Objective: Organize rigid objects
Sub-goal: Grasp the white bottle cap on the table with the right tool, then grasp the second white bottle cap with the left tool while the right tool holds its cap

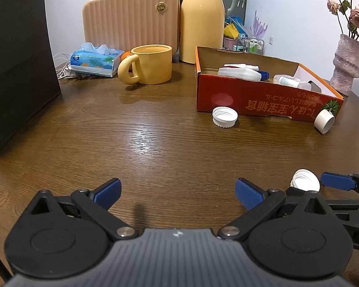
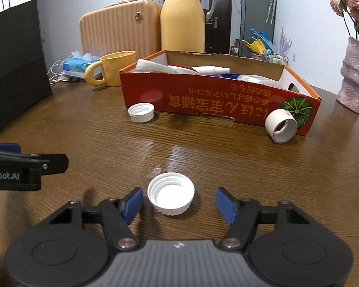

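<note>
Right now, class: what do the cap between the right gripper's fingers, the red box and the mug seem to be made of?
Cap: white plastic, seemingly; moulded inner threads, ribbed rim, slight sheen.
Red box: cardboard; brown raw inside, printed matte outside, cut handle slot.
Mug: probably glazed ceramic; thick wall, chunky handle, smooth yellow surface, though matte plastic can't be ruled out.

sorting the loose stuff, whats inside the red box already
White bottles, a small spray bottle and something blue lie in the red box. Its front wall hides the bottom.
</note>
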A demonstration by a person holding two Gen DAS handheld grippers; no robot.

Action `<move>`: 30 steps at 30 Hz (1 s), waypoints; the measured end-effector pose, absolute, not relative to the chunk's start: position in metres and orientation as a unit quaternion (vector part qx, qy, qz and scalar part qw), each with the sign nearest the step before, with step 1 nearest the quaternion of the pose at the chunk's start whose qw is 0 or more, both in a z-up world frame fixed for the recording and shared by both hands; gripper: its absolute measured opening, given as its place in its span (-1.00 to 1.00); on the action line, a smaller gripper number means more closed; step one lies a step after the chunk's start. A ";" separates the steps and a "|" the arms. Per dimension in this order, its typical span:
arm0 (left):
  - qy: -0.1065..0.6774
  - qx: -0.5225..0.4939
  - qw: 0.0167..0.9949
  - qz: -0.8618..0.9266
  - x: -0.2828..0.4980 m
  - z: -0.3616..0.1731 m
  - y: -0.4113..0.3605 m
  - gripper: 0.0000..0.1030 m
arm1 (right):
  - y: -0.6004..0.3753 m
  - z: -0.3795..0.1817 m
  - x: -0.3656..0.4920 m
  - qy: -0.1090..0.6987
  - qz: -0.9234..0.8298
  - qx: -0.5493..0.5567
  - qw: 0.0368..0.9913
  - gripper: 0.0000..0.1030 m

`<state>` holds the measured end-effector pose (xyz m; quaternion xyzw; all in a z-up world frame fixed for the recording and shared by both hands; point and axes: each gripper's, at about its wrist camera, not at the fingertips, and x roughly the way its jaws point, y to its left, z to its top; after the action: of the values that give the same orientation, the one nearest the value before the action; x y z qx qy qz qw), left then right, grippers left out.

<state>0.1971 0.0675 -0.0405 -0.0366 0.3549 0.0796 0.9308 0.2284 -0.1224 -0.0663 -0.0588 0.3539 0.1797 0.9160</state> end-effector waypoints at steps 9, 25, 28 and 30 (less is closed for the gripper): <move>0.357 -0.036 0.930 0.078 0.200 -0.042 0.066 1.00 | -0.124 -0.064 0.230 0.347 0.189 -0.053 0.917 -0.23; 0.356 -0.024 0.931 0.077 0.216 -0.039 0.052 1.00 | -0.156 -0.048 0.243 0.313 0.170 -0.038 0.934 -0.23; 0.355 -0.019 0.931 0.076 0.222 -0.037 0.047 1.00 | -0.164 -0.046 0.249 0.310 0.163 -0.032 0.936 -0.23; 0.354 -0.017 0.932 0.076 0.226 -0.036 0.044 1.00 | -0.171 -0.045 0.252 0.307 0.158 -0.029 0.938 -0.23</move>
<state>0.2263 0.0440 -0.0358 -0.0173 0.3539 0.0757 0.9321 0.2518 -0.1706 -0.0454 -0.0292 0.3073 0.1582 0.9379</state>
